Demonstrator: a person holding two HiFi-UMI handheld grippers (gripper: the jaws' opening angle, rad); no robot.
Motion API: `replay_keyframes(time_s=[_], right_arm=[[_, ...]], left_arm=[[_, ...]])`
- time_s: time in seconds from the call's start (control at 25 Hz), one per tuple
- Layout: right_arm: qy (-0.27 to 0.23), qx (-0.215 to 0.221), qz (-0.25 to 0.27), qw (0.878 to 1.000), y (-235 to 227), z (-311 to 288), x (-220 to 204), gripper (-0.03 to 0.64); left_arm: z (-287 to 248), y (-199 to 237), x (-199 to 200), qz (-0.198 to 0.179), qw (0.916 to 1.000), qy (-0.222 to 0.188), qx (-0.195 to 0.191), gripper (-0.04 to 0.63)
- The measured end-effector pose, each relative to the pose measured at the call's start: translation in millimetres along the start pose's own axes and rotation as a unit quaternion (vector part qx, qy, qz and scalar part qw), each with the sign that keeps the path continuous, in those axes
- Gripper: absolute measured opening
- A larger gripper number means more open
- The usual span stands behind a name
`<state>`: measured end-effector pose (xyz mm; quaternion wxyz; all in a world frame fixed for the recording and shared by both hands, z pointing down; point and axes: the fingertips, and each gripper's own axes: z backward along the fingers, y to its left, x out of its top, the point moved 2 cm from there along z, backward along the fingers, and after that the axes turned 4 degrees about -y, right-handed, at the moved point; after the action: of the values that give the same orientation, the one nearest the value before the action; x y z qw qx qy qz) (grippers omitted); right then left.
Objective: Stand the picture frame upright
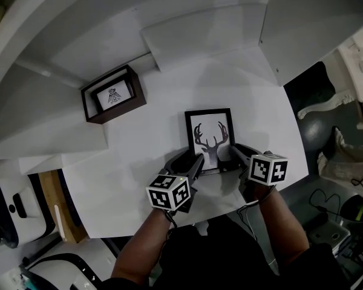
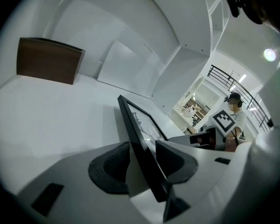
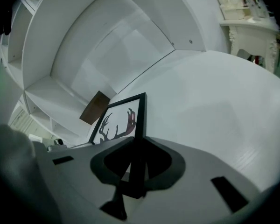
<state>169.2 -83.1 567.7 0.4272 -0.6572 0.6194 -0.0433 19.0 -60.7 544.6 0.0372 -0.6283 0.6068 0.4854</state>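
**Step in hand:** two-point grip on the picture frame (image 1: pixel 209 139), ahead of the lift. The frame reaches away from both sets of jaws with the antler print facing up. Its near edge is at my fingertips and its far edge points ahead across the white counter (image 1: pixel 139 180). I cannot tell whether that far edge rests on the counter.

**Left gripper (image 2: pixel 142 158):** my jaws stand fairly wide and bear on the frame's near left corner. The black moulding crosses the gap at a slant, with one pad on the back and one on the glass side.

**Right gripper (image 3: pixel 137 160):** my jaws stand narrower and pinch the near right corner, with the thin moulding square between the pads.

A brown box frame (image 1: pixel 113 94) stands well ahead of the left jaws and off to their left, clear of the work.

**Next move, as I judge it:**
1. Rotate both wrists together so the far edge swings up.
2. Keep the pressure equal on both sides to prevent twist.
3. Seat the lower edge on the counter.
4. Confirm that the frame balances before either set of jaws opens.

No rear stand is visible, so check for one.
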Motion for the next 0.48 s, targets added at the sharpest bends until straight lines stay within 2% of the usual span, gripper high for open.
replay_keyframes(time_s=[0.12, 0.2, 0.28, 0.36, 0.48], right_arm=[[0.011, 0.019, 0.009, 1.0, 2.5, 0.2, -1.5, 0.061], [0.015, 0.027, 0.014, 0.999, 4.4, -0.1, -2.3, 0.061], [0.017, 0.027, 0.015, 0.999, 4.8, -0.5, -3.0, 0.061], [0.019, 0.024, 0.016, 0.999, 5.2, -1.4, -3.5, 0.061], [0.019, 0.019, 0.022, 0.999, 6.1, -1.4, -3.3, 0.061]], left_arm=[[-8.2, -7.4, 2.4, 0.045, 0.9985, 0.004, -0.033, 0.176], [-13.2, -13.2, 2.3, 0.093, 0.9936, 0.008, -0.063, 0.176], [-15.4, -13.5, 2.4, 0.127, 0.989, 0.007, -0.075, 0.166], [-15.4, -10.5, 2.8, 0.139, 0.9874, 0.004, -0.076, 0.094], [-15.0, -9.7, 3.6, 0.145, 0.9858, 0.002, -0.084, 0.082]])
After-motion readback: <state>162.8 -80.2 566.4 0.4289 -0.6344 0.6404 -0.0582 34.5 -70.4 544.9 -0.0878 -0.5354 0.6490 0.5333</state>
